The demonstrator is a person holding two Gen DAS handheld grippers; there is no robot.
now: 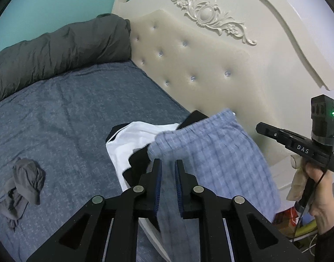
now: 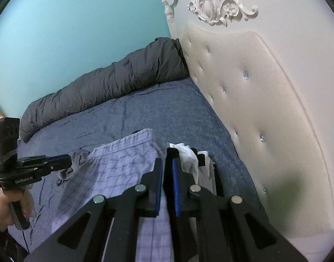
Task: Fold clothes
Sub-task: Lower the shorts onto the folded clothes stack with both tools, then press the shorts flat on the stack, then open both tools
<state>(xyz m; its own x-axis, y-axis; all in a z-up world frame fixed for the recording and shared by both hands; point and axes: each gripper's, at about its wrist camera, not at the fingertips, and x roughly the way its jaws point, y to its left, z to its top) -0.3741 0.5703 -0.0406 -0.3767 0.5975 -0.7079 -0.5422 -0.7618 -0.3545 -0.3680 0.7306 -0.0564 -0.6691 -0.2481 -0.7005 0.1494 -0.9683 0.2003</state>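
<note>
The light blue checked cotton garment, shorts or pyjama trousers by its gathered waistband, hangs off the bed near the headboard-side corner, spread between the two tools and draped over a heap of white and black clothes lying on the blue-grey patterned bedspread. The left gripper has a gap between its blue-padded fingers with checked cloth running through it; whether the pads actually bite the fabric I cannot tell. The right gripper has its fingers nearly pressed together with a fold of the same cloth between them, so it looks to be pinching it. The likely trouble is a lopsided hold: if the left side is loose, the waistband may slip out and the garment would swing from the right pinch alone and crumple onto the heap. The fabric also hangs close over the white piece, so a low pass could drag that up with it. A crumpled grey garment lies well apart toward the middle of the bedspread, with a rolled dark grey duvet along the far edge.
</note>
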